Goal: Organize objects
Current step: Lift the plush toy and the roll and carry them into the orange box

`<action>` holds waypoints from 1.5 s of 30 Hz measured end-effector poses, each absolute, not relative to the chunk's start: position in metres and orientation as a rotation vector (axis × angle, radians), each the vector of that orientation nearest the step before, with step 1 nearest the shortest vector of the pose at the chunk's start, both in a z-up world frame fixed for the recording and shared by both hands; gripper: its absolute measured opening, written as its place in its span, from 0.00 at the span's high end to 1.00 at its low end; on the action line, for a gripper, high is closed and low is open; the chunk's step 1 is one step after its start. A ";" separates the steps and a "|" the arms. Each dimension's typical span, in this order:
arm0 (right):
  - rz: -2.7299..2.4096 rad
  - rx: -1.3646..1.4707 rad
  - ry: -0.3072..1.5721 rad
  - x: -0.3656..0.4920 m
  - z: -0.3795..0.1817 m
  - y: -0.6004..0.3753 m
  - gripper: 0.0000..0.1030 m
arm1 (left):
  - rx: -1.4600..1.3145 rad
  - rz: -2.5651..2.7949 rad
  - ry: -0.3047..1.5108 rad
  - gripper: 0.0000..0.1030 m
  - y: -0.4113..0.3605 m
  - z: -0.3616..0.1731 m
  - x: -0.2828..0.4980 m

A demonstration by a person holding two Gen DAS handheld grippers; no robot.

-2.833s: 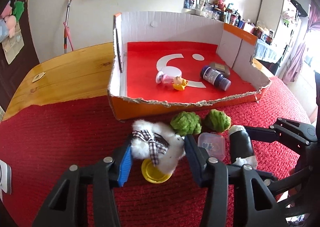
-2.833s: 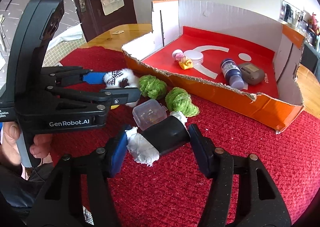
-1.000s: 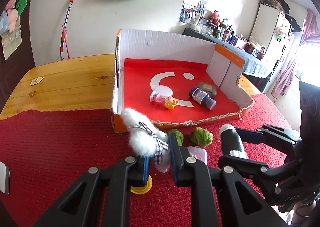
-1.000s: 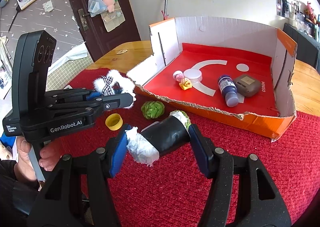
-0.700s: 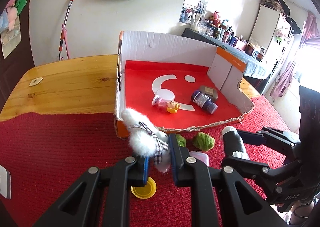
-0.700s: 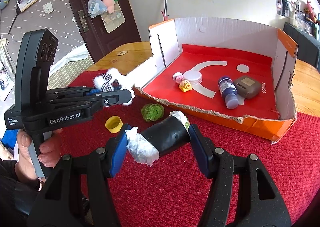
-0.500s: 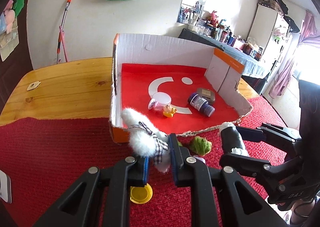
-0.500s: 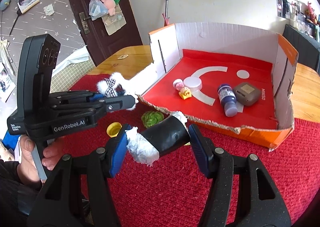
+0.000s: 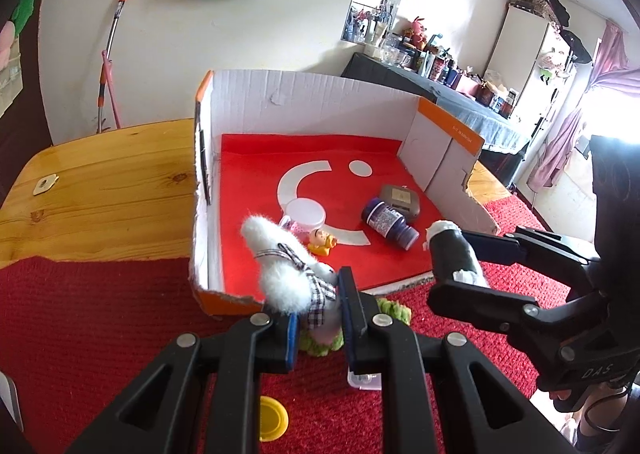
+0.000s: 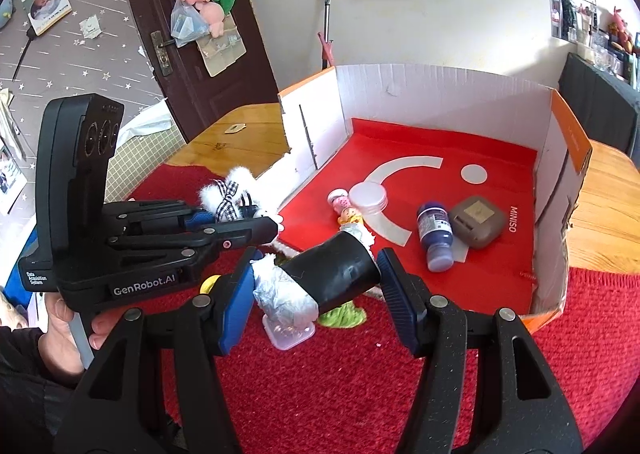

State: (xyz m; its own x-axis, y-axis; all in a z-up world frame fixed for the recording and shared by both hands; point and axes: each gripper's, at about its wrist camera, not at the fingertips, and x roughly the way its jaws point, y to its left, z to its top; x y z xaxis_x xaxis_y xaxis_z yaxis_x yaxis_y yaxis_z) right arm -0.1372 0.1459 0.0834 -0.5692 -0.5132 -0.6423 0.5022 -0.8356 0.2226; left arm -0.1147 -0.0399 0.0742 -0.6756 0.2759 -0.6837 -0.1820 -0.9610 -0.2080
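Plush toy (image 9: 280,274) pinched in left hand-held gripper (image 9: 320,330), above box edge (image 9: 224,300).

Two fisheye views are taken from just behind each tool's own fingers, which fill the lower part of each frame, and both are aimed slightly downward across a red cloth (image 9: 100,314) toward an open cardboard box (image 9: 304,102) at mid-frame. The left gripper (image 10: 244,220) is seen at the left of the right-hand view, and the right gripper (image 9: 460,258) at the right of the left-hand view. The box, cloth and far wall are shared by both views.
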 end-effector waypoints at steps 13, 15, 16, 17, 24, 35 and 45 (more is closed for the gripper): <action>-2.346 1.082 -0.038 -0.173 0.072 0.150 0.44 | -1.180 2.603 -0.148 0.83 -0.031 0.069 -0.141; -2.338 1.105 -0.055 -0.179 0.068 0.152 0.44 | -1.192 2.594 -0.148 0.83 -0.030 0.067 -0.144; -2.334 1.114 -0.063 -0.181 0.067 0.153 0.44 | -1.201 2.587 -0.150 0.83 -0.030 0.065 -0.146; -2.330 1.126 -0.073 -0.184 0.065 0.154 0.44 | -1.208 2.582 -0.152 0.83 -0.030 0.064 -0.148; -2.301 1.182 -0.104 -0.196 0.053 0.155 0.44 | -1.259 2.557 -0.153 0.83 -0.030 0.052 -0.157; -2.298 1.236 -0.094 -0.208 0.041 0.154 0.44 | -1.267 2.568 -0.137 0.83 -0.027 0.047 -0.165; -2.333 1.254 -0.068 -0.212 0.036 0.156 0.44 | -1.250 2.577 -0.130 0.83 -0.023 0.046 -0.169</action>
